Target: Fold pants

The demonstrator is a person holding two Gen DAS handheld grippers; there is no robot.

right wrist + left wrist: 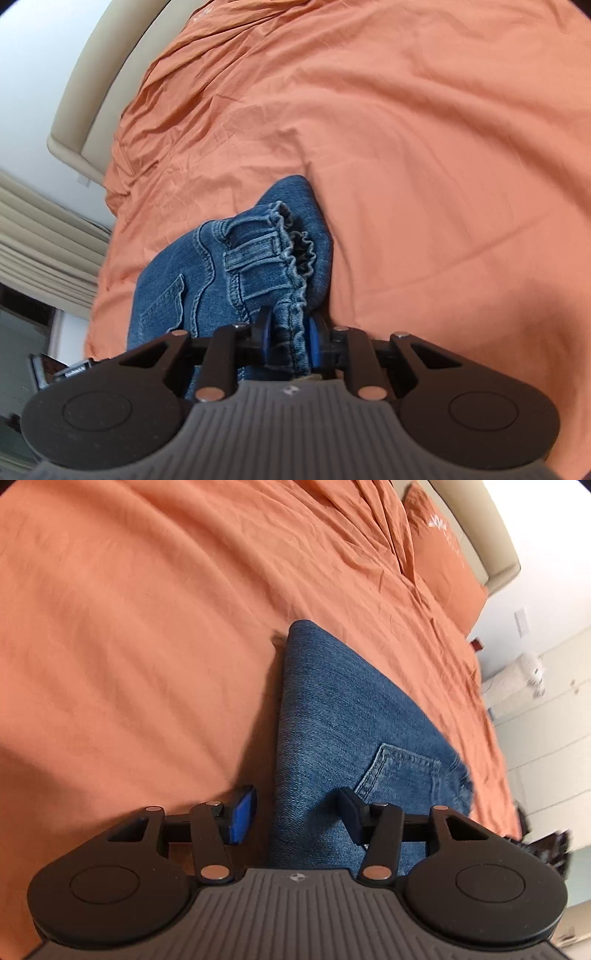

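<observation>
My left gripper (297, 818) stands wide, pads off the jeans (332, 716) between them on the sheet (147, 627), while my right gripper (290, 338) pinches their waistband (291, 254).

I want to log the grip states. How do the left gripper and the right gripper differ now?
The left gripper is open, its pads apart and clear of the jeans; the right gripper is shut on the jeans' ruffled waistband. The left sits by a smooth folded edge, the right at the bunched waist. Both point down over the orange bedsheet.
</observation>
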